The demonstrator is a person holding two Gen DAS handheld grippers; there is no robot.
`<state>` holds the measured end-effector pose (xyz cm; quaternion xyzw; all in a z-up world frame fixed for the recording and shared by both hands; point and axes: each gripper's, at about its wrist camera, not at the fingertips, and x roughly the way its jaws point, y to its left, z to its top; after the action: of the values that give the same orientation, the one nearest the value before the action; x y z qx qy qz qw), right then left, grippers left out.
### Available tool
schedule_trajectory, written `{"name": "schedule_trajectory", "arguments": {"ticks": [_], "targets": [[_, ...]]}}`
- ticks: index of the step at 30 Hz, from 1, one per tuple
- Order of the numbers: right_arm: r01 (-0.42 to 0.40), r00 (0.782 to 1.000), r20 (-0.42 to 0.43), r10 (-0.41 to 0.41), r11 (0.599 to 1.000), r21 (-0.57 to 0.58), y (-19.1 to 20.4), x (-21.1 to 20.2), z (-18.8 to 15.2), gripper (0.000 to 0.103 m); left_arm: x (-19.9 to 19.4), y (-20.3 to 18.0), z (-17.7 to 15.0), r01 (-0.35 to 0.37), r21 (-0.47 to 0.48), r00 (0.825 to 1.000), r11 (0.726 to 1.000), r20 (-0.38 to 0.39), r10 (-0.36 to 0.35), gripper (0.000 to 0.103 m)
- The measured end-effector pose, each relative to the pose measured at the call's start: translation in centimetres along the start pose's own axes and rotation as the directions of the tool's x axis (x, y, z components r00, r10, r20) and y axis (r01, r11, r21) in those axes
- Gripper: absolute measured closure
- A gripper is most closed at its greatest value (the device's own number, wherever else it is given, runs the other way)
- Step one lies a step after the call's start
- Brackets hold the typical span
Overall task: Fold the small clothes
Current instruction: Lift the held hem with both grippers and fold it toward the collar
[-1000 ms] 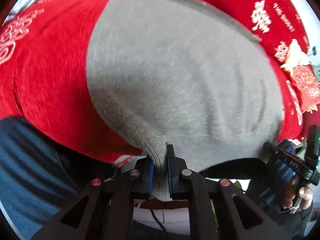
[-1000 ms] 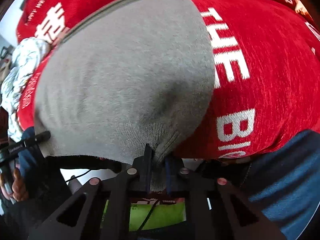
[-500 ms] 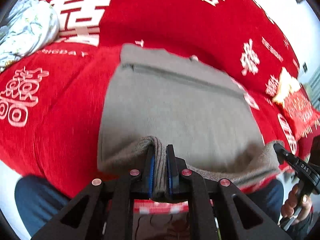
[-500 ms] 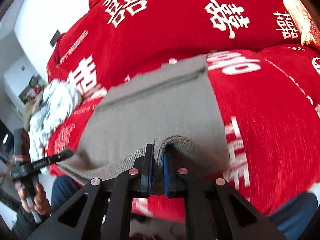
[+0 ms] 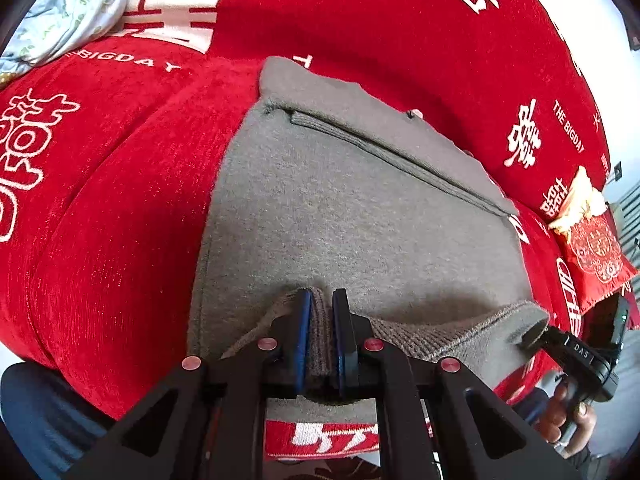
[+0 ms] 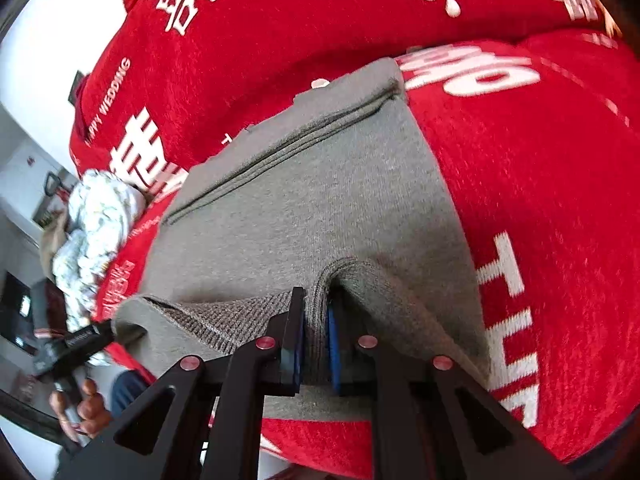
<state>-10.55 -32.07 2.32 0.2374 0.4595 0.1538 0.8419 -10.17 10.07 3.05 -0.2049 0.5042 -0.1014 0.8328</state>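
A grey knit garment [image 5: 352, 216] lies flat on a red sofa cover, its far hem folded near the backrest; it also shows in the right wrist view [image 6: 320, 208]. My left gripper [image 5: 321, 304] is shut on the garment's near-left ribbed edge and holds it lifted over the flat part. My right gripper [image 6: 316, 304] is shut on the near-right ribbed edge, likewise lifted. Each gripper shows in the other's view, the right one [image 5: 560, 344] and the left one [image 6: 84, 340], both pinching the same raised edge.
The red sofa cover [image 5: 120, 184] with white lettering spreads all around. A pale floral bundle of cloth [image 5: 68, 8] lies at the far left, also seen in the right wrist view [image 6: 92, 236]. A red and gold cushion [image 5: 592, 240] sits at the right.
Both grippers have carried the garment's near edge up and forward over the flat part. The garment, hanging off the sofa front before, now lies flat with the backrest in view.
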Motion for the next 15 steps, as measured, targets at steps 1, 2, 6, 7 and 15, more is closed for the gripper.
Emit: {"name": "schedule_trajectory", "arguments": {"ticks": [1, 2, 6, 7, 15], "targets": [[-0.016, 1.0, 0.0, 0.016, 1.0, 0.02, -0.3, 0.0, -0.1, 0.092, 0.0, 0.2, 0.1, 0.032, -0.013, 0.999, 0.999, -0.017, -0.032, 0.078], [-0.03, 1.0, -0.001, 0.03, 0.999, 0.038, -0.5, 0.0, -0.2, 0.092, -0.1, 0.3, 0.1, 0.069, -0.028, 0.997, 0.997, -0.028, -0.07, 0.069], [-0.061, 0.998, -0.005, 0.062, 0.995, 0.078, -0.8, 0.1, -0.4, 0.091, -0.6, 0.3, 0.2, 0.153, -0.066, 0.987, 0.986, -0.042, -0.156, 0.038], [-0.062, 0.998, -0.005, 0.063, 0.995, 0.077, -0.8, 0.2, -0.4, 0.09, -0.6, 0.1, 0.1, 0.142, -0.058, 0.989, 0.988, -0.044, -0.145, 0.038], [-0.083, 0.996, -0.006, 0.083, 0.993, 0.09, -0.9, 0.4, -0.6, 0.086, 0.1, -0.3, 0.3, 0.12, -0.068, 0.989, 0.99, -0.079, -0.125, 0.077]]}}
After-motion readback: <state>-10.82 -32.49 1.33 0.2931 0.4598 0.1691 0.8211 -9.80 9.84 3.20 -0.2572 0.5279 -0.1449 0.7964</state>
